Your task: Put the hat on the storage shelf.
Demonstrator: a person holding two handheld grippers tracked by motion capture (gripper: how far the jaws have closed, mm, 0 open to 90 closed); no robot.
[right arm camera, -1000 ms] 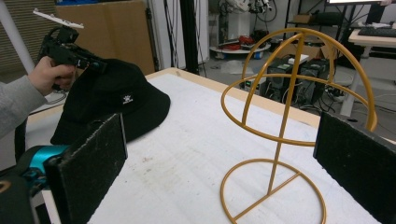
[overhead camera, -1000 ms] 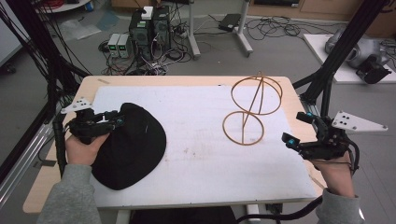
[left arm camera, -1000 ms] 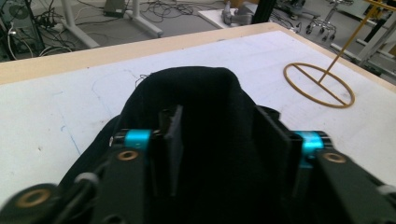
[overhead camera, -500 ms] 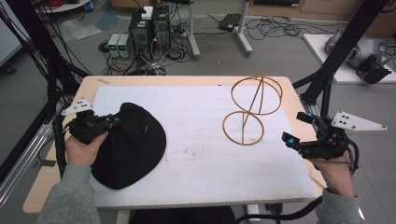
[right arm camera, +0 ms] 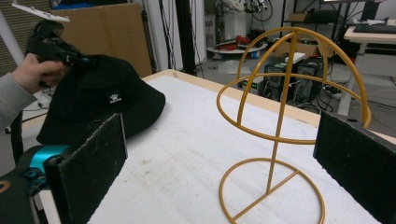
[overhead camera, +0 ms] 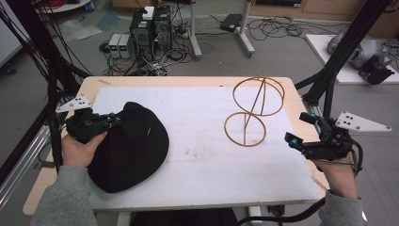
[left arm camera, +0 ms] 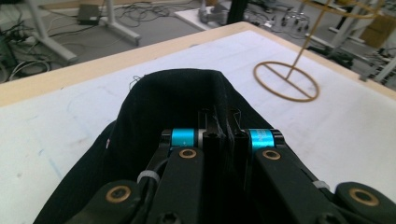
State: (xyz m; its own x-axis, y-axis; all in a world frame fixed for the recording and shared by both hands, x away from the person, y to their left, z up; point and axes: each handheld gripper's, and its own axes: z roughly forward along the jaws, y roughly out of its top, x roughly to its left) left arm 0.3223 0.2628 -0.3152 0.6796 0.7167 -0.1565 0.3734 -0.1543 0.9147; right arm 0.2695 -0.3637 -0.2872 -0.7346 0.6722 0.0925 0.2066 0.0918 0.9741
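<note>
Grey floor (overhead camera: 291, 52) littered with cables (overhead camera: 277, 28) — computer towers (overhead camera: 150, 26) beyond the table's (overhead camera: 188, 81) far edge; black frame posts (overhead camera: 343, 52) at both sides.

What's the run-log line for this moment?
left gripper: shut on black hat brim | right gripper: open, apart from wire hat stand | hat: on table
</note>
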